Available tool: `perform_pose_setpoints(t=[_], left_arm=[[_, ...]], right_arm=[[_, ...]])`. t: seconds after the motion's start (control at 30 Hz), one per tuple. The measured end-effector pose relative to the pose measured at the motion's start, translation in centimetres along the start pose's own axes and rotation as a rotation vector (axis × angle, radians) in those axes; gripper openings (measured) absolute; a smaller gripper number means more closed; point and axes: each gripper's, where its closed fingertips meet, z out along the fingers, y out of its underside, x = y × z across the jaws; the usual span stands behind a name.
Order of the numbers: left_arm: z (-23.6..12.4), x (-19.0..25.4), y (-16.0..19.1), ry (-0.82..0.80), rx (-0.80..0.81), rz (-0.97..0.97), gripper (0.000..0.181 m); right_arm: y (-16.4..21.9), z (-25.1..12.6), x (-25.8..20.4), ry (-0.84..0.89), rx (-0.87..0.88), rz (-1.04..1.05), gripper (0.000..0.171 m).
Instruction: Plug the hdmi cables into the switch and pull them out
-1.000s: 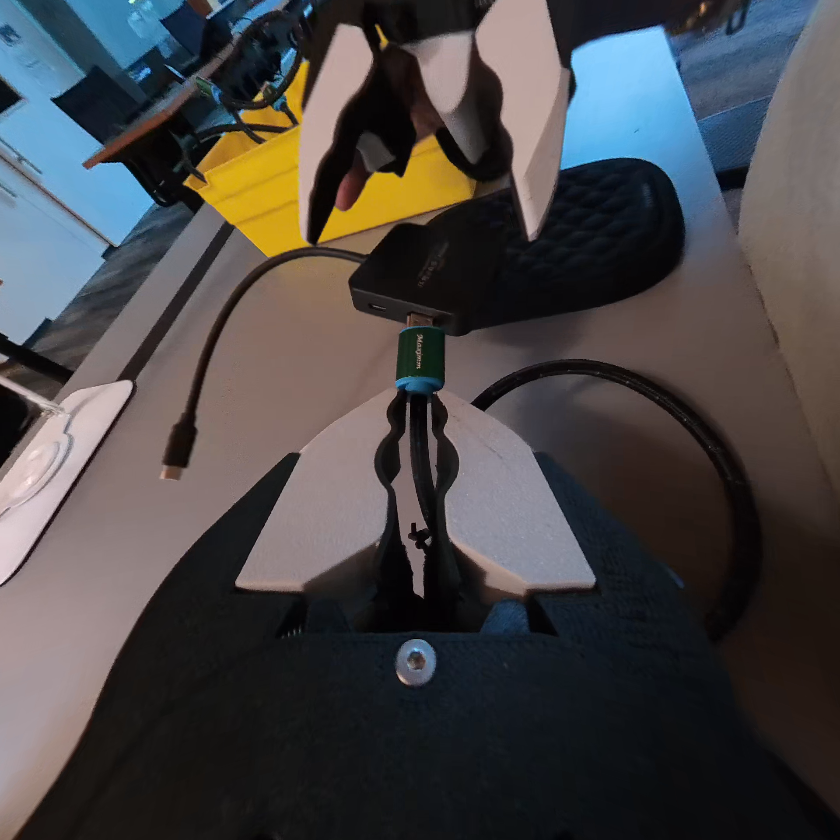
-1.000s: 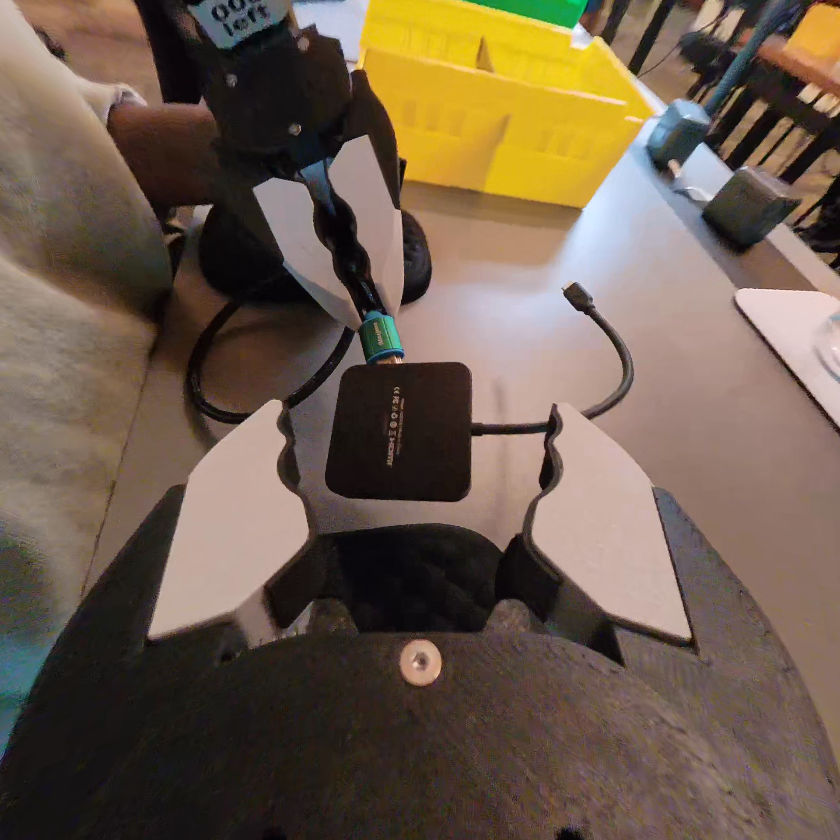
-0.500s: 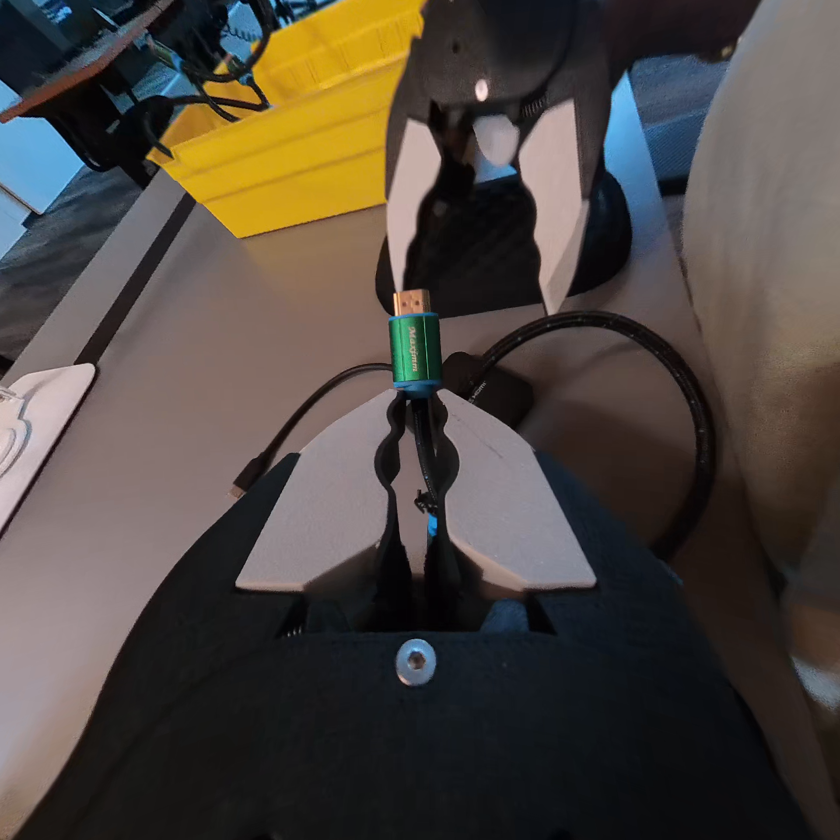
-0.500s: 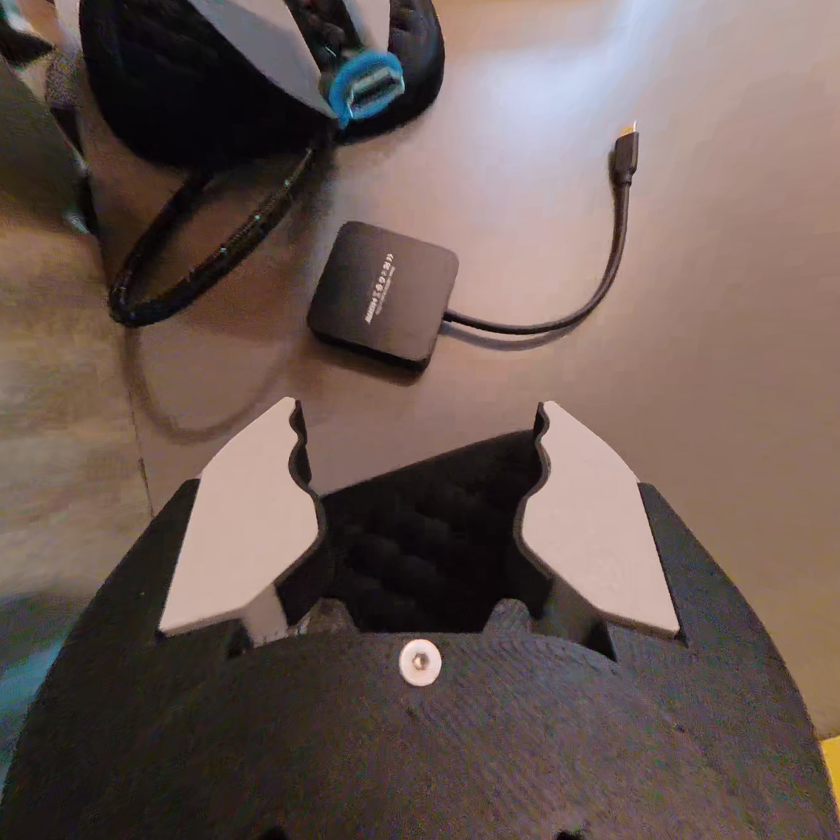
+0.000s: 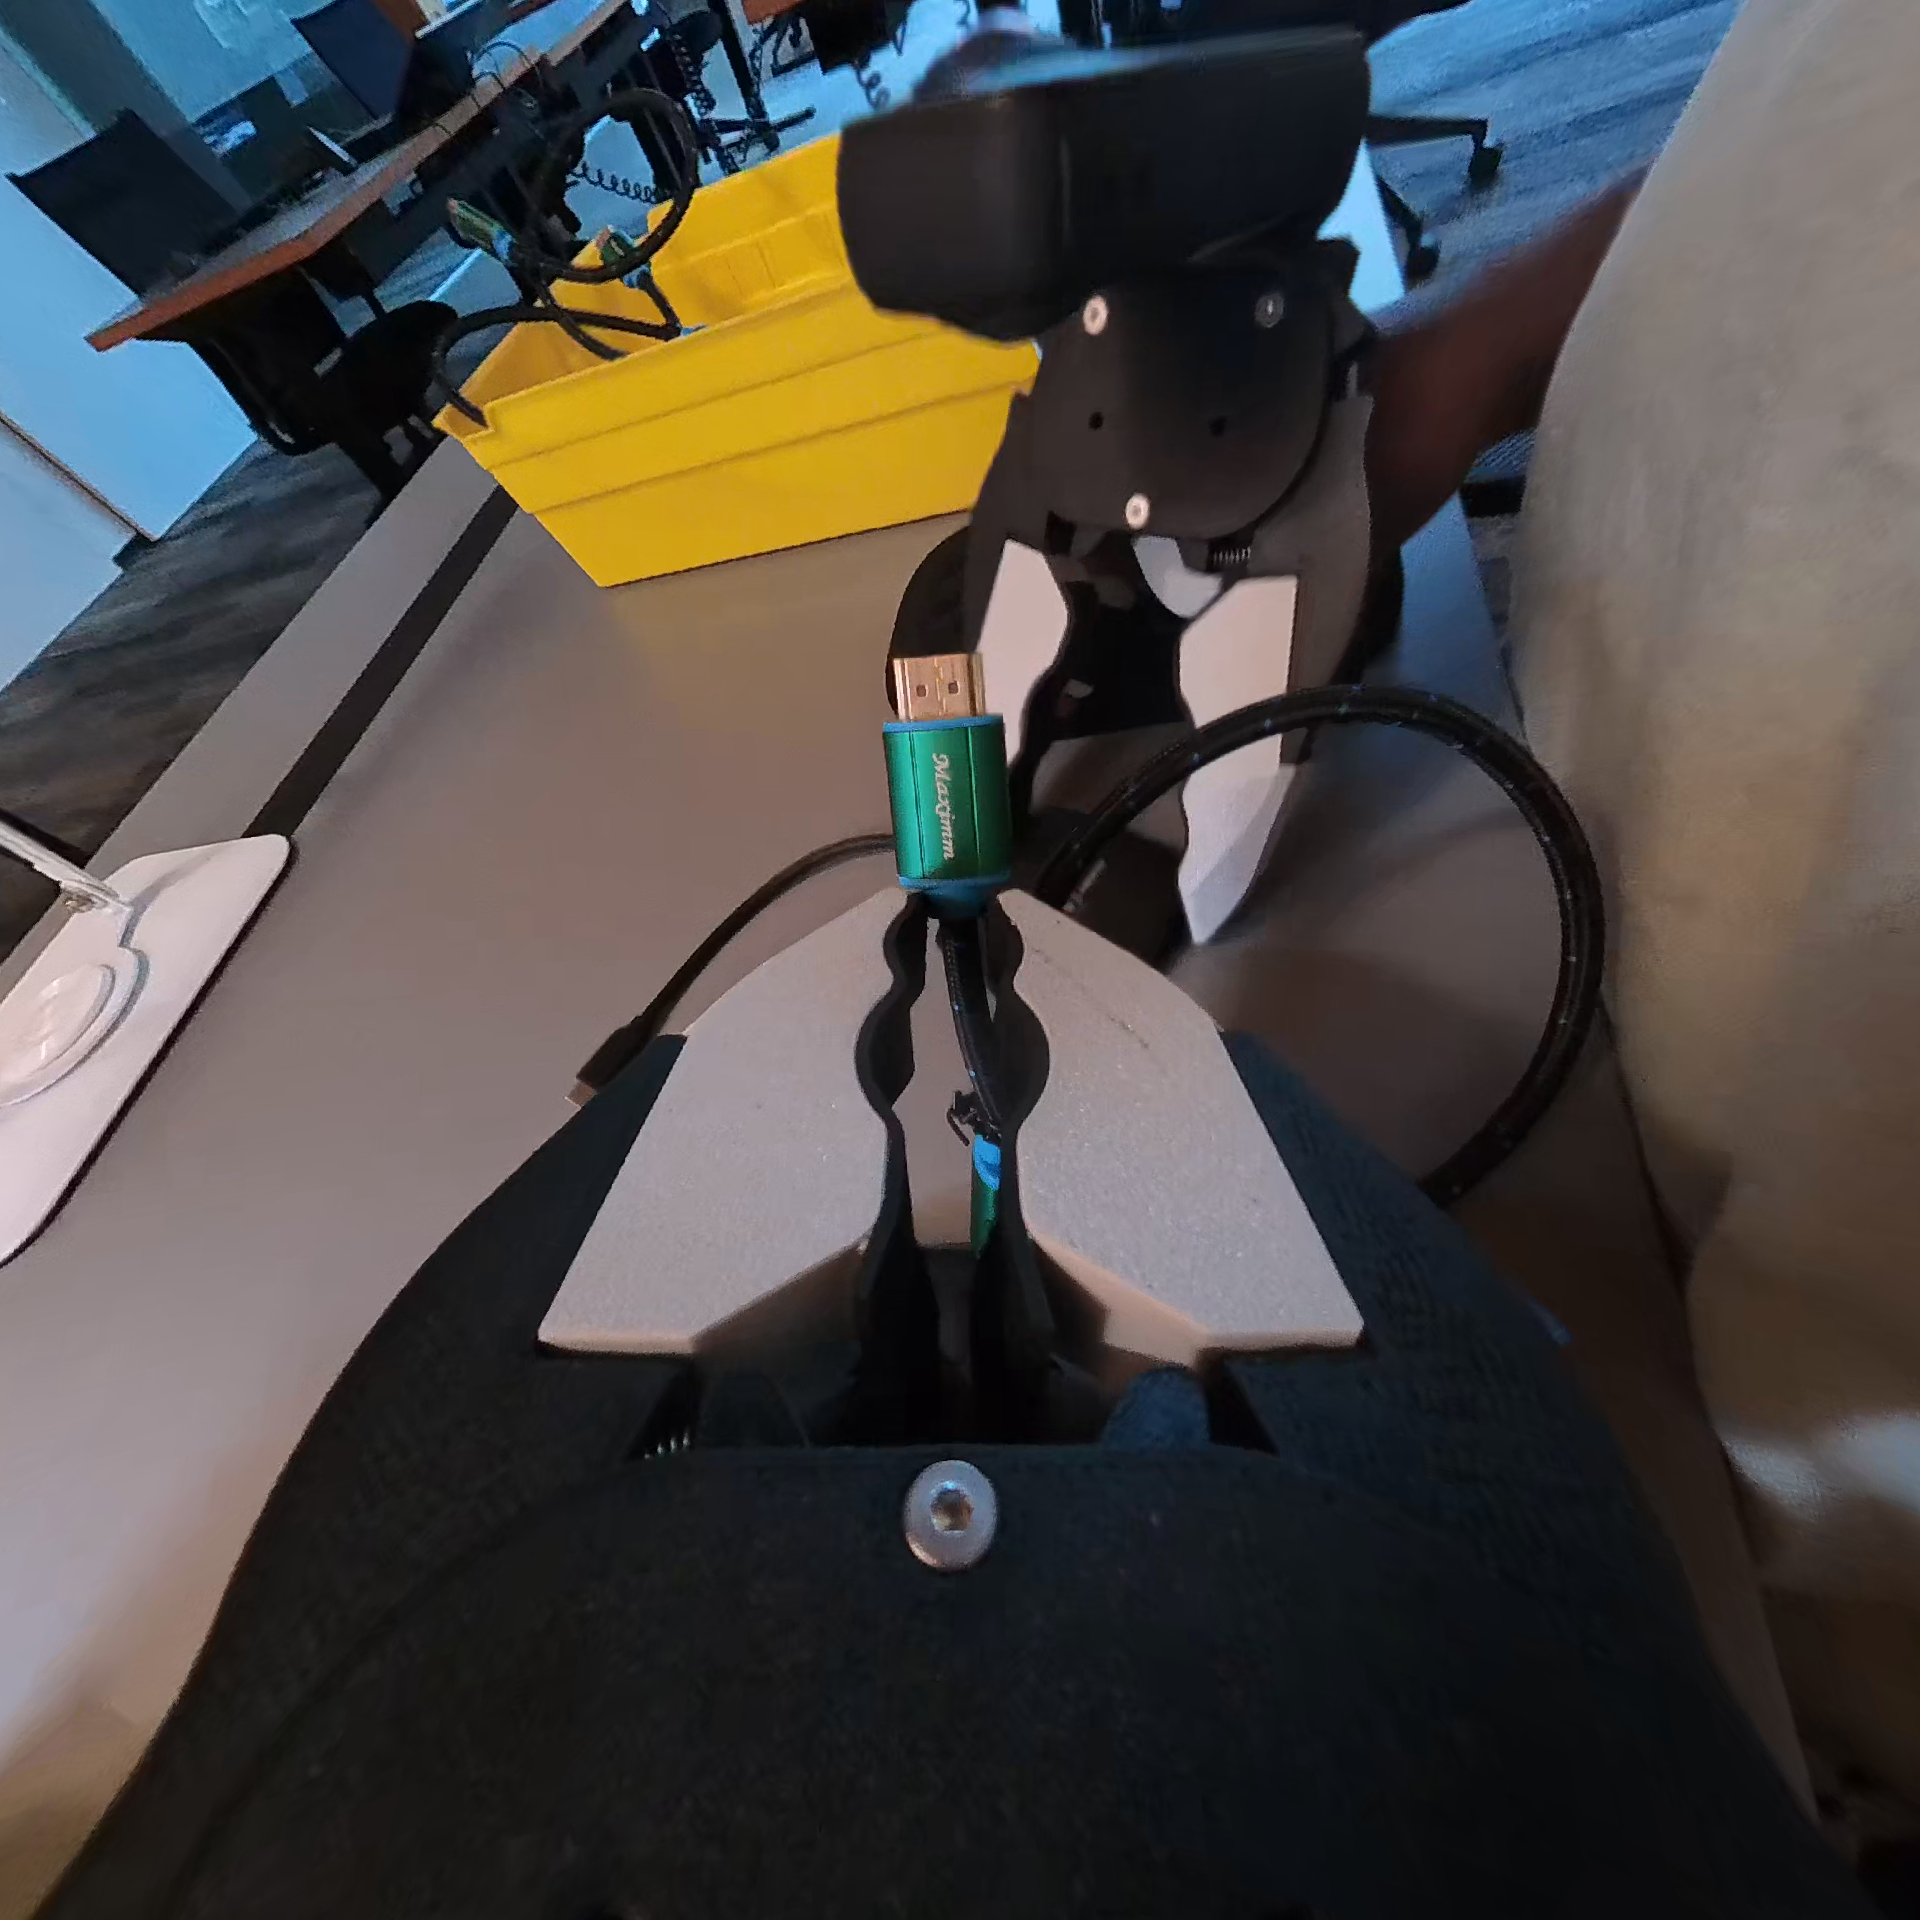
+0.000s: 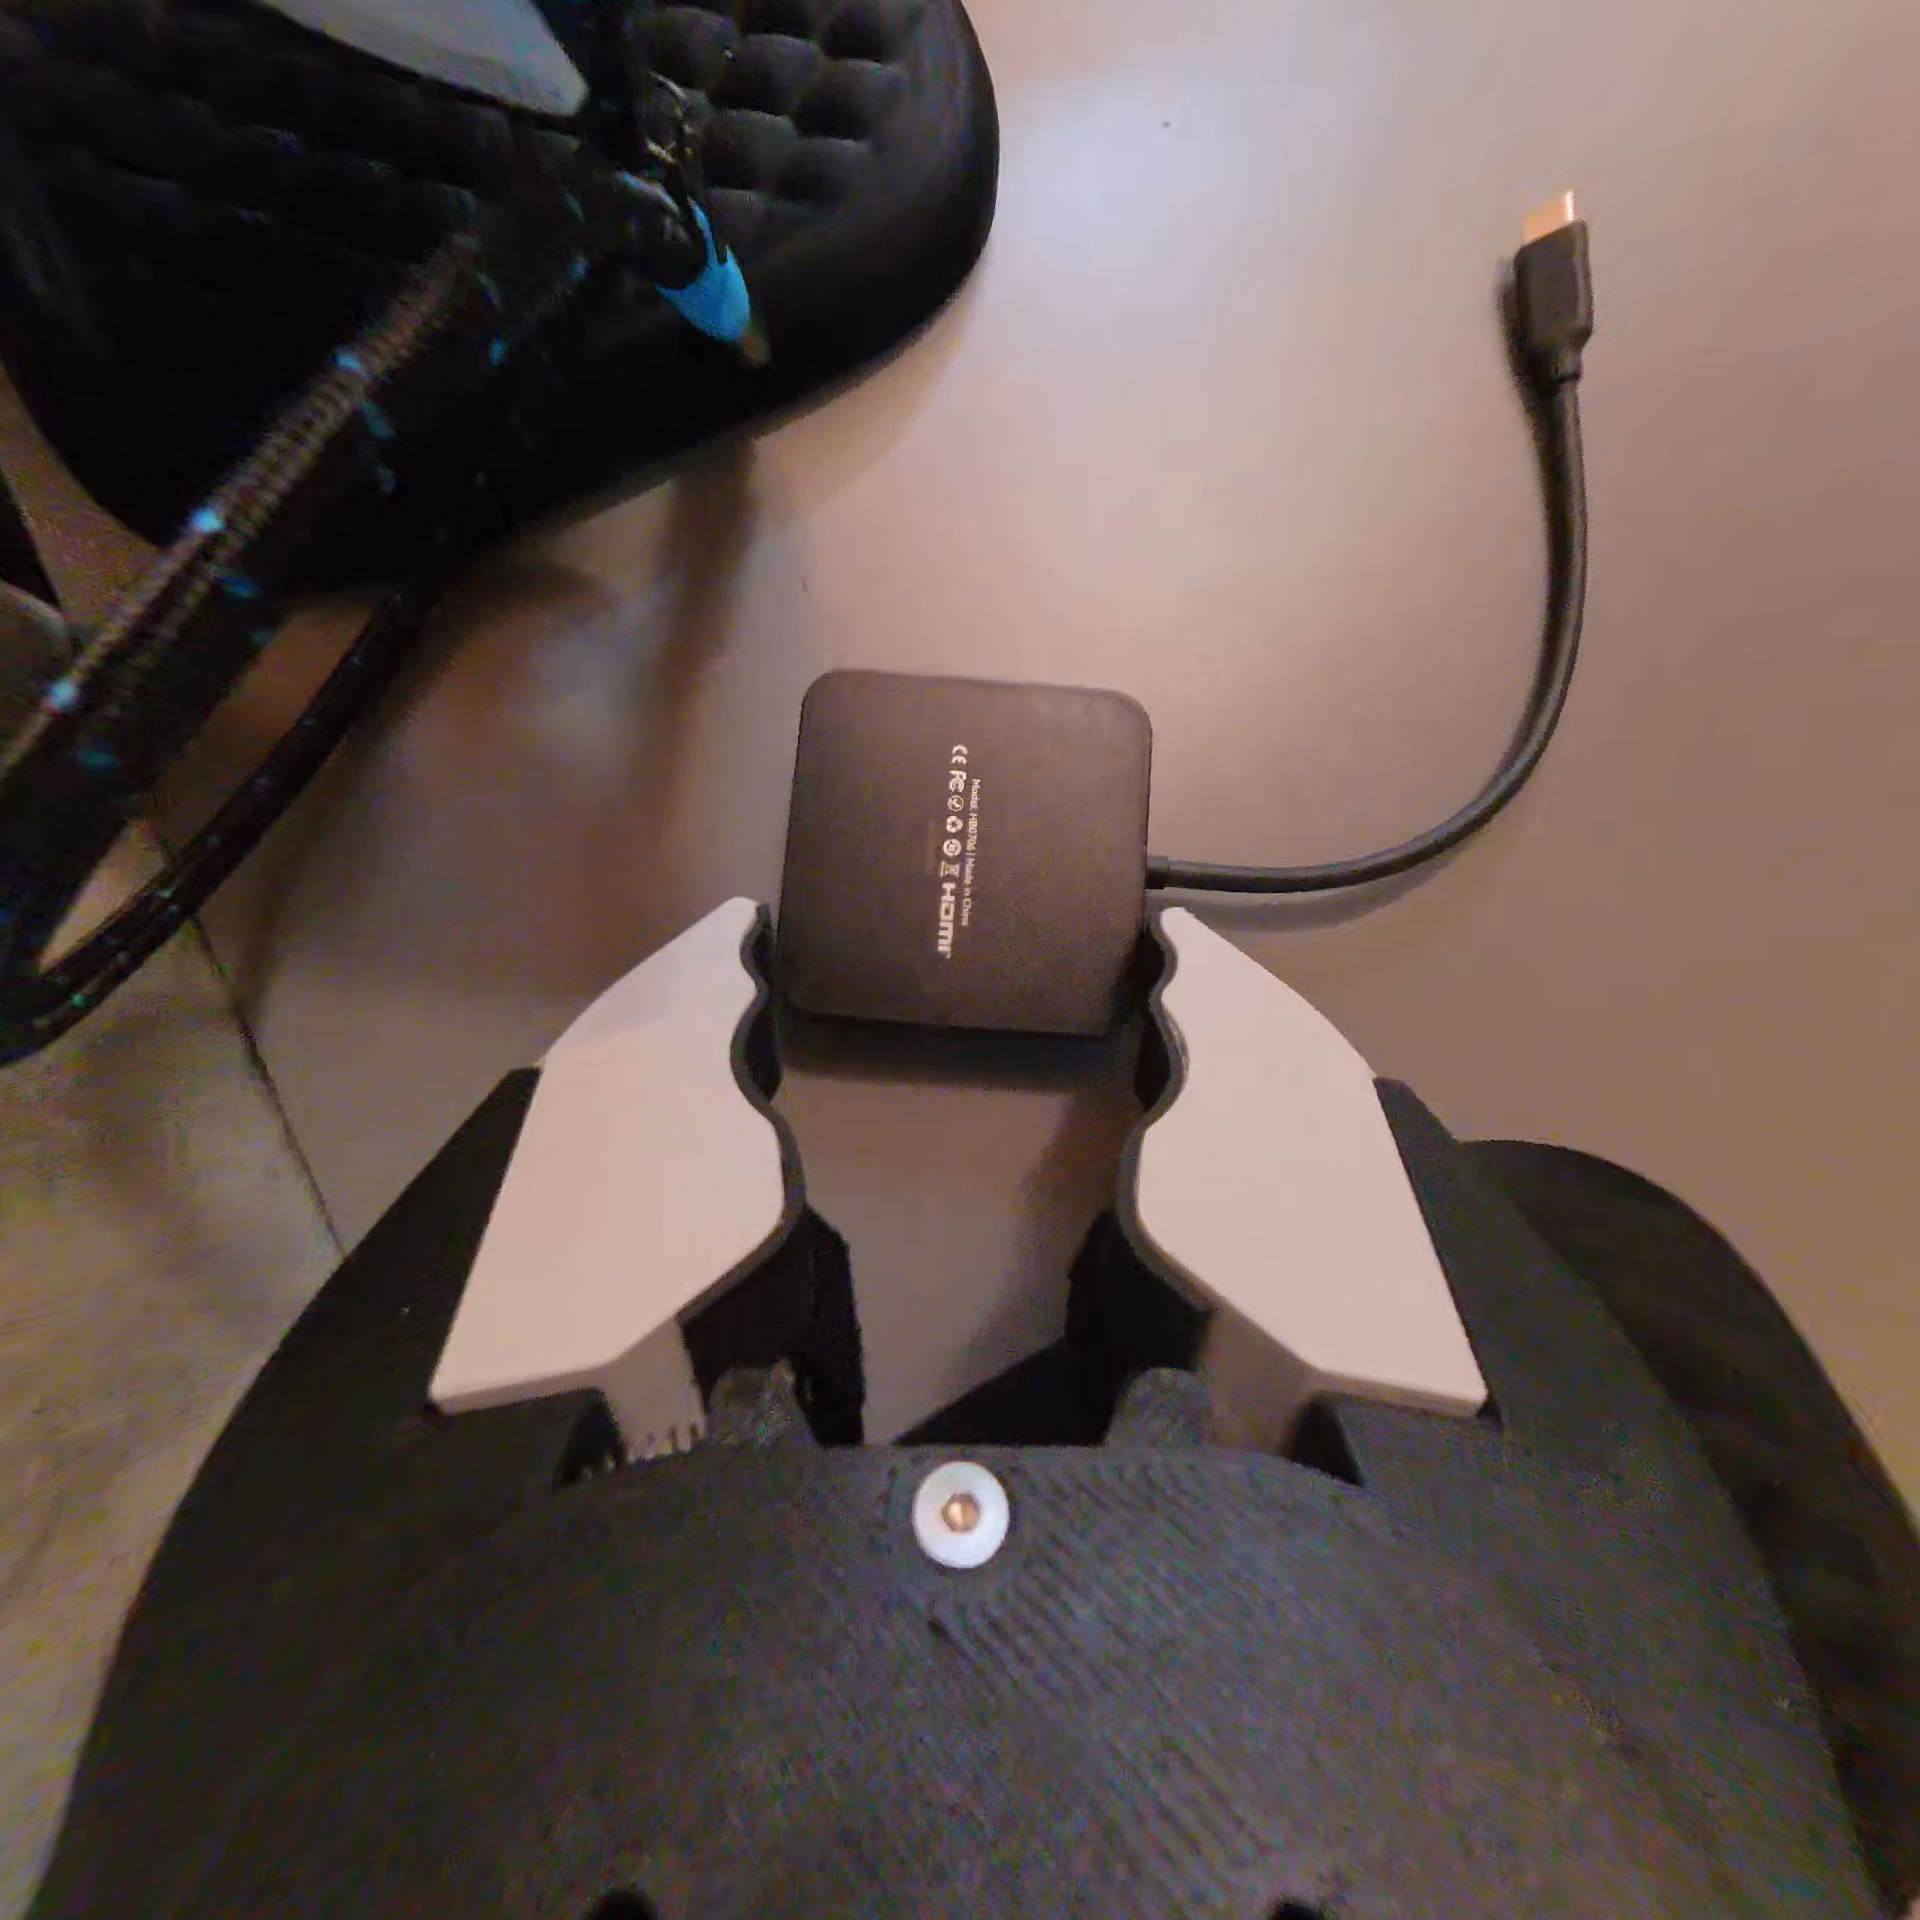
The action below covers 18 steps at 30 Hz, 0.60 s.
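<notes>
My left gripper (image 5: pixel 951 920) is shut on a black braided HDMI cable just behind its green plug (image 5: pixel 945 800). The plug is held up in the air, gold tip free, apart from the switch. The switch (image 6: pixel 966 852) is a flat black square box lying on the grey table (image 6: pixel 1351 468). My right gripper (image 6: pixel 958 935) is closed on the switch's near half, one fingertip against each side. In the left wrist view the right gripper's fingers (image 5: pixel 1236 727) stand down over the switch, which is mostly hidden there.
The switch's short lead ends in a free small plug (image 6: pixel 1558 270) on the table. A black quilted wrist rest (image 6: pixel 831 156) lies beyond the switch. The braided cable loops (image 5: pixel 1548 935) beside a person's light sleeve. There is also a yellow bin (image 5: pixel 748 447) and a white pad (image 5: pixel 114 997). There is about 11 cm between the tips of the two grippers.
The green plug came out of the switch and my left gripper lifted it away. My right gripper came down from wide open and closed on the switch's sides.
</notes>
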Motion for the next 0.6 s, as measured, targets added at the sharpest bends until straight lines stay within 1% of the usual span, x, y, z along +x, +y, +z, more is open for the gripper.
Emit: perform_pose_setpoints(t=[0.07, 0.17, 0.3, 0.37, 0.43, 0.53, 0.57, 0.6], left_arm=[[0.7, 0.2, 0.1, 0.007, -0.029, 0.002, 0.011], [2.3, 0.5, 0.6, 0.035, -0.085, 0.000, 0.011], [5.6, 1.7, 1.6, 0.142, -0.139, 0.000, 0.011], [7.2, 2.6, 1.8, 0.211, -0.146, -0.002, 0.011], [8.1, 2.9, 2.5, 0.233, -0.206, 0.024, 0.011], [8.3, 3.2, 2.3, 0.255, -0.204, 0.040, 0.011], [8.3, 3.2, 2.2, 0.258, -0.198, 0.039, 0.011], [8.2, 3.1, 2.2, 0.257, -0.194, 0.039, 0.011]], right_arm=[[-0.6, -1.6, 1.2, 0.019, 0.076, -0.072, 0.067], [-1.4, -5.8, 2.8, 0.027, 0.210, -0.158, 0.067], [0.7, -8.9, 3.5, -0.047, 0.241, -0.229, 0.067], [2.1, -9.6, 3.2, -0.117, 0.275, -0.225, 0.067], [4.0, -9.6, 3.2, -0.146, 0.234, -0.170, 0.067], [7.1, -8.9, 3.4, -0.094, 0.122, -0.180, 0.067], [7.5, -8.8, 3.4, -0.087, 0.117, -0.176, 0.068], [7.3, -8.9, 3.3, -0.096, 0.151, -0.170, 0.068]])
